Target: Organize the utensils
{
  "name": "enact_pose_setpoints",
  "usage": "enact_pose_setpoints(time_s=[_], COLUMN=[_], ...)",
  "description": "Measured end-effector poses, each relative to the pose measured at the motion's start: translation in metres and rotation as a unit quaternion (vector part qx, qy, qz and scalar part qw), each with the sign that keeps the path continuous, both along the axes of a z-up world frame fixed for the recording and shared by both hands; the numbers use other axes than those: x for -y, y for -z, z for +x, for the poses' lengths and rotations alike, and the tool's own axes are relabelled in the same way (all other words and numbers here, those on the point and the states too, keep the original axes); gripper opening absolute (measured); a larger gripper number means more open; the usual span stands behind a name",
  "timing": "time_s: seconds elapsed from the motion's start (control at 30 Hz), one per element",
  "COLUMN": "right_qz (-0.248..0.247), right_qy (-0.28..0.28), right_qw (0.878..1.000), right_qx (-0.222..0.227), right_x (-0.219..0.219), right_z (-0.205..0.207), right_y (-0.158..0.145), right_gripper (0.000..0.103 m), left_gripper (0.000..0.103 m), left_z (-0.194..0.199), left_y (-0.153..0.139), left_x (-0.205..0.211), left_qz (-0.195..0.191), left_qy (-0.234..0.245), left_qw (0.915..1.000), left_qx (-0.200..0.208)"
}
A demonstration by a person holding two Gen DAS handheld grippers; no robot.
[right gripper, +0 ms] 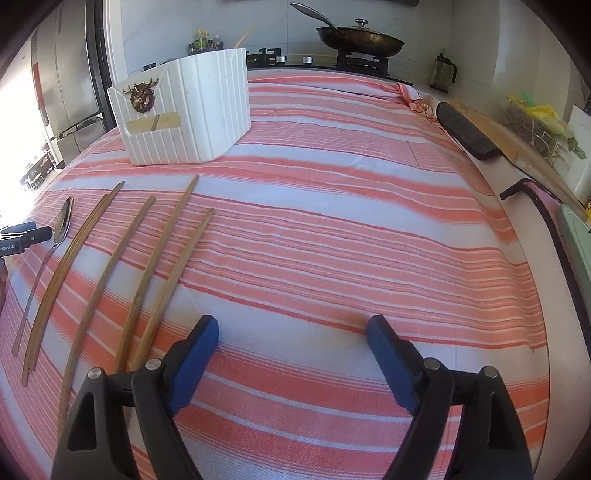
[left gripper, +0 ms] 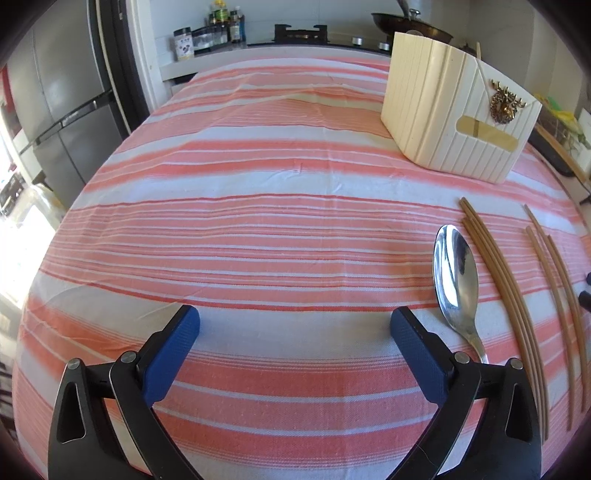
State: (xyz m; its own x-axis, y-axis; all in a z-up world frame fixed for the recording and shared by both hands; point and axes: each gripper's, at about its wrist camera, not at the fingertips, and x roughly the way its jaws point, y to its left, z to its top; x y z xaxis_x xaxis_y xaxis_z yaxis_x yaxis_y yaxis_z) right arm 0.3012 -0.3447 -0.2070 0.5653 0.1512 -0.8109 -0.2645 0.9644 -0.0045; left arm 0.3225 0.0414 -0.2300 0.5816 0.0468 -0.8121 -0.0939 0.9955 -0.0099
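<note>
table under an orange-and-white striped cloth (left gripper: 258, 221), kitchen behind. left gripper (left gripper: 295, 323) low over the cloth, blue pads (left gripper: 173, 354) spread wide, only bare cloth between them. right gripper (right gripper: 292, 332) likewise low over the cloth, its pads (right gripper: 194, 363) well apart, nothing gripped. metal spoon (left gripper: 455, 280) lies flat on the cloth just beside the left gripper's right-hand finger, bowl pointing away, handle running back under that finger's black arm; in the right wrist view the same spoon (right gripper: 61, 225) sits at the far left of the row. chopsticks (left gripper: 495, 266) lie loose on the cloth beyond the spoon, between the 2 grippers: in the right wrist view, 1 tight pair (right gripper: 70, 254) next to the spoon, then 3 single sticks (right gripper: 147, 258) fanned toward the right gripper, the nearest 2 ending under its left finger arm. white ribbed holder (left gripper: 443, 110) stands upright farther back on the cloth, well apart from the utensils, a gold stag ornament (left gripper: 504, 105) on its front face above a slot. behind: stove with a lidded dark pan (right gripper: 360, 38), bottles and jars (left gripper: 218, 26) on the counter, steel fridge (left gripper: 55, 110) at left. a dark pad (right gripper: 465, 129) and wooden board (right gripper: 517, 147) rest off the table's right edge.
</note>
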Motion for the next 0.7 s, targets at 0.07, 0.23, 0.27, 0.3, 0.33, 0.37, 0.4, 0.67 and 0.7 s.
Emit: enact_pose_setpoints(time_s=[0.07,0.23,0.27,0.3,0.33,0.37,0.4,0.67,0.7], right_qz=[0.000,0.000,0.000,0.000,0.000,0.000,0.000,0.000,0.000], right_qy=[0.000,0.000,0.000,0.000,0.000,0.000,0.000,0.000,0.000], right_qw=[1.000,1.000,1.000,1.000,1.000,1.000,1.000,1.000,1.000], right_qx=[0.000,0.000,0.000,0.000,0.000,0.000,0.000,0.000,0.000], right_x=[0.0026,0.0013,0.0011,0.0009,0.0005,-0.0008,0.0005,0.0007,0.0008], right_z=[0.0009,0.0005,0.0005,0.0004,0.0004,-0.0001,0.0003,0.0003,0.0003], right_y=[0.0003,0.0004,0.0005,0.0005,0.0005,0.0004,0.0005,0.0007,0.0007], right_gripper=[0.084,0.084,0.084,0.084,0.084,0.084,0.085,0.084,0.084], left_gripper=[0.103,0.103,0.103,0.103,0.103,0.103,0.103,0.103,0.103], left_z=[-0.0001,0.0000,0.0001,-0.0002,0.0000,-0.0003,-0.0003,-0.0003,-0.0003], left_y=[0.0001,0.0002,0.0002,0.0001,0.0003,0.0002,0.0002,0.0004,0.0003], left_x=[0.0005,0.0008,0.0007,0.0008,0.0007,0.0007,0.0007,0.0016,0.0015], left_qz=[0.000,0.000,0.001,0.001,0.001,0.001,0.002,0.002,0.002], left_qy=[0.000,0.000,0.000,0.000,-0.001,-0.001,-0.002,-0.004,-0.004], left_qw=[1.0000,1.0000,1.0000,1.0000,1.0000,1.0000,1.0000,1.0000,1.0000], left_qx=[0.000,0.000,0.000,0.000,0.000,0.000,0.000,0.000,0.000])
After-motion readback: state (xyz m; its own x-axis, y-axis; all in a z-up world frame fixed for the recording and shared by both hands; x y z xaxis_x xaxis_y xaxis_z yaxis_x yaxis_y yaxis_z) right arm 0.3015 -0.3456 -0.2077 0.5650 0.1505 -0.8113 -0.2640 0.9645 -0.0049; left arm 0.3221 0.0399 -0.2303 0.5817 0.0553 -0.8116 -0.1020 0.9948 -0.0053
